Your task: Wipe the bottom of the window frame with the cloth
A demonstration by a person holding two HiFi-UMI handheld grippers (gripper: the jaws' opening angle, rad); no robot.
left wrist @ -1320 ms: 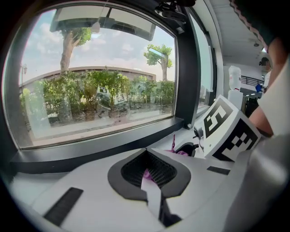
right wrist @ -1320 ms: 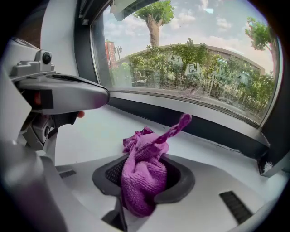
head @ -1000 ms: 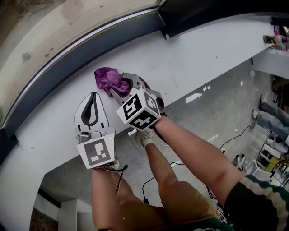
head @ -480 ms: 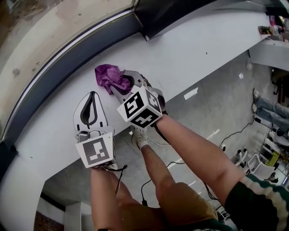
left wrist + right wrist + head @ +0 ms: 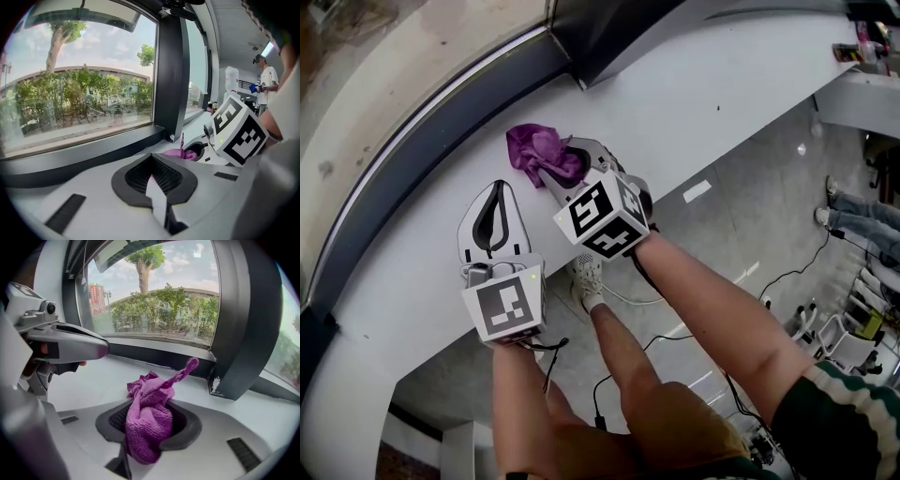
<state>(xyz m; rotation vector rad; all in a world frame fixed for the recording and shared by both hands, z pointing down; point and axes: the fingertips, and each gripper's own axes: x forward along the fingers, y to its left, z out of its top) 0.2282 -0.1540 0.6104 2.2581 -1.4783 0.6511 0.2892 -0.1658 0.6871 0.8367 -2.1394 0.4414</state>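
Jaws clamped on the bunched cloth (image 5: 539, 150), the right gripper (image 5: 558, 173) hovers near the window frame (image 5: 441, 122), seemingly ready to wipe, while the left gripper (image 5: 494, 192) sits alongside, jaws closed and empty.

R tool (image 5: 569, 167) clamps a bunched purple cloth (image 5: 536, 150) over the white sill (image 5: 703, 98), cloth near the dark window frame (image 5: 441, 114) bottom rail. L tool (image 5: 496, 189) is just beside it on the left, tips together, nothing between. Legs (image 5: 623, 366) and grey floor (image 5: 750, 225) are below.
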